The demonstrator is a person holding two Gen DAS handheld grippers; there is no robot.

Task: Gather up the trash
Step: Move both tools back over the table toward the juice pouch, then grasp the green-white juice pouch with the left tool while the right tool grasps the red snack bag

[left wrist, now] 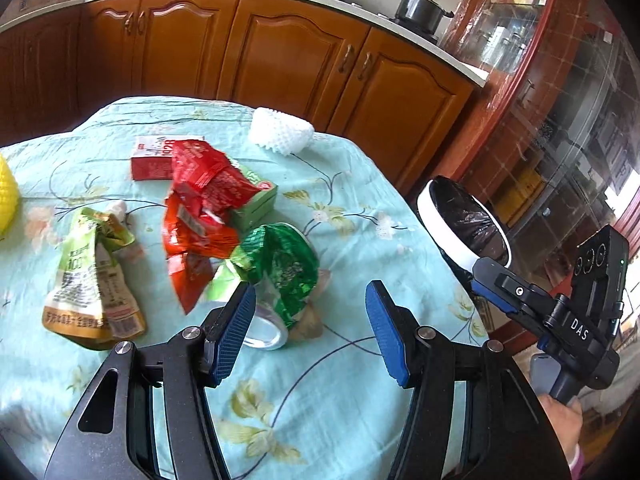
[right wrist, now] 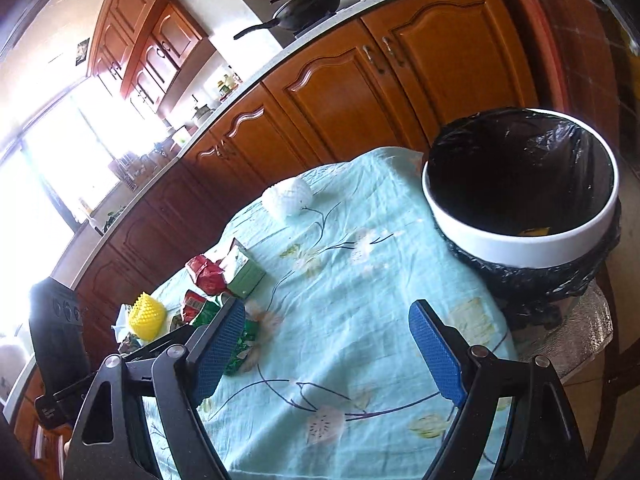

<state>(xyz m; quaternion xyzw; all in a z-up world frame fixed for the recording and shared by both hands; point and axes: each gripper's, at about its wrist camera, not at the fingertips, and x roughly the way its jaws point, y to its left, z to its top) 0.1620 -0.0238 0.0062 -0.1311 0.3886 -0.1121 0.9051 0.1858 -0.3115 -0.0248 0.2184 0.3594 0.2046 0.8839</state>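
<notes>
Two grippers w/ blue pads hang over the table, both spread wide w/ nothing in them: left gripper (left wrist: 312, 322), right gripper (right wrist: 328, 354). Just past the left one sits the trash: green wrapper (left wrist: 280, 268), red wrappers (left wrist: 196, 208), a pouch (left wrist: 94, 276). Farther right, the bin (right wrist: 520, 240) stands by the table edge (left wrist: 420, 216).

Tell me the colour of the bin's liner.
Black; the liner shows best in the right wrist view, inside the white bin.

The yellow spiky ball (left wrist: 7, 196) is cut by the left wrist view's edge — the red wrappers (left wrist: 196, 216) smear with blur.
</notes>
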